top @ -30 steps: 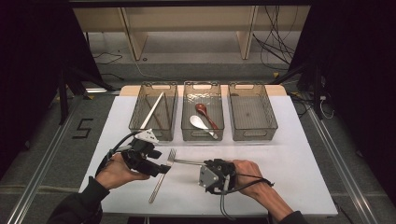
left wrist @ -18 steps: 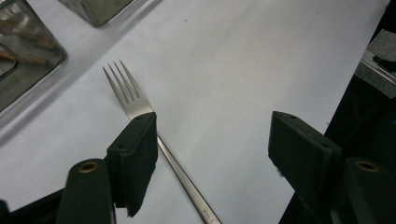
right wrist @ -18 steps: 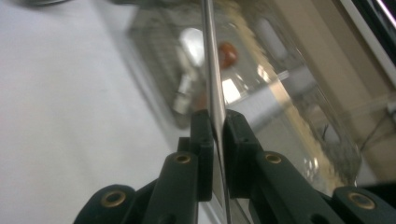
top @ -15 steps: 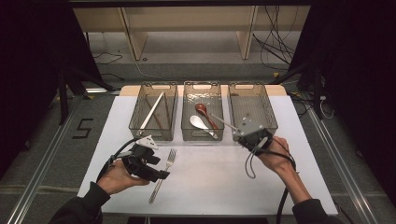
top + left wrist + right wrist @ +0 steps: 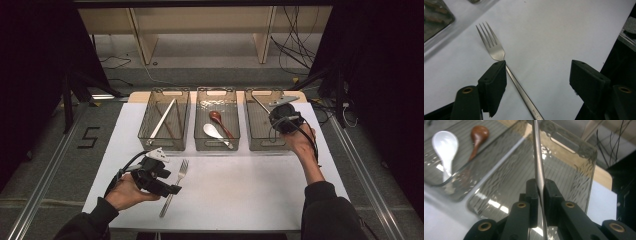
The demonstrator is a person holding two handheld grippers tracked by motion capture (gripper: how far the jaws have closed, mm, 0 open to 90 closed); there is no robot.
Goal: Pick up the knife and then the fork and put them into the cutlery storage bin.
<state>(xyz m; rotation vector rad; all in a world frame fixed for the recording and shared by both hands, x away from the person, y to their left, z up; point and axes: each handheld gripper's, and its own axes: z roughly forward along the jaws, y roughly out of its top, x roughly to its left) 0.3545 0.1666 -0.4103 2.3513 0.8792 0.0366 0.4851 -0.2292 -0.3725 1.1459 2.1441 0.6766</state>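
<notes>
1. The right claw (image 5: 267, 107) is clamped on a thin metal utensil handle (image 5: 537, 157). In the right gripper view the two black jaws press on the handle from both sides, and the handle runs straight up between them.
2. That claw hangs over the right-hand clear bin (image 5: 255, 137). In the right gripper view the ribbed floor of the bin lies directly beneath and ahead of its jaws.
3. I cannot tell which kind of utensil the held piece is, as its far end is cut off at the top of the right gripper view.
4. The left claw (image 5: 537, 80) stands open, its jaws having just been widening, and it is low over the white bench (image 5: 240, 185).
5. A fork (image 5: 495, 51) lies flat on the bench. Its handle passes just inside the jaw seen at left in the left gripper view, and its tines point away ahead of the claw. The other jaw is well apart from it, so the pads do not grip the fork.
6. The middle bin (image 5: 217, 142) sits beside the right claw and holds a white spoon (image 5: 445, 147) and a brown spoon (image 5: 477, 136).
7. The left-hand bin (image 5: 150, 137) lies ahead of the left claw and holds long thin sticks (image 5: 163, 119).
</notes>
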